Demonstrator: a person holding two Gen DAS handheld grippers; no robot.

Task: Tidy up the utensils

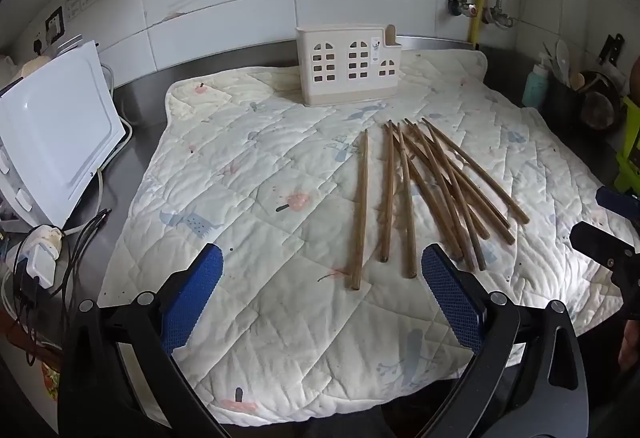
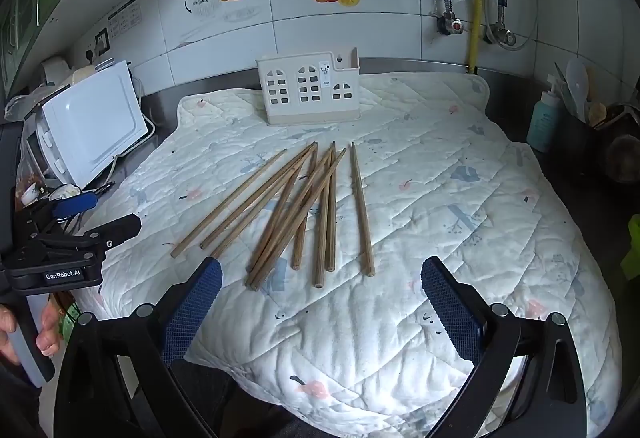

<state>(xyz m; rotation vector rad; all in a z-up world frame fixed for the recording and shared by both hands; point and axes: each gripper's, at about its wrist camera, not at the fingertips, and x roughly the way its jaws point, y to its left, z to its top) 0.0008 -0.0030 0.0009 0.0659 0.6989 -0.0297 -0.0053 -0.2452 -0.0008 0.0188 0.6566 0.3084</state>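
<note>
On quilted mat (image 1: pixel 248 197), chopsticks (image 2: pixel 304 209), left tongs (image 1: pixel 322 270) agape

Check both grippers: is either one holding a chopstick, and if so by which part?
Nothing is held. The left gripper and right gripper are both open and empty, short of the chopsticks, which lie loose on the quilted mat.

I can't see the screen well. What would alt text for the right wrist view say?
A loose pile of wooden chopsticks lies on a quilted white mat, with the open right gripper just short of them. Behind stands a cream utensil holder with window-shaped cutouts; the left gripper is at the left edge.
</note>
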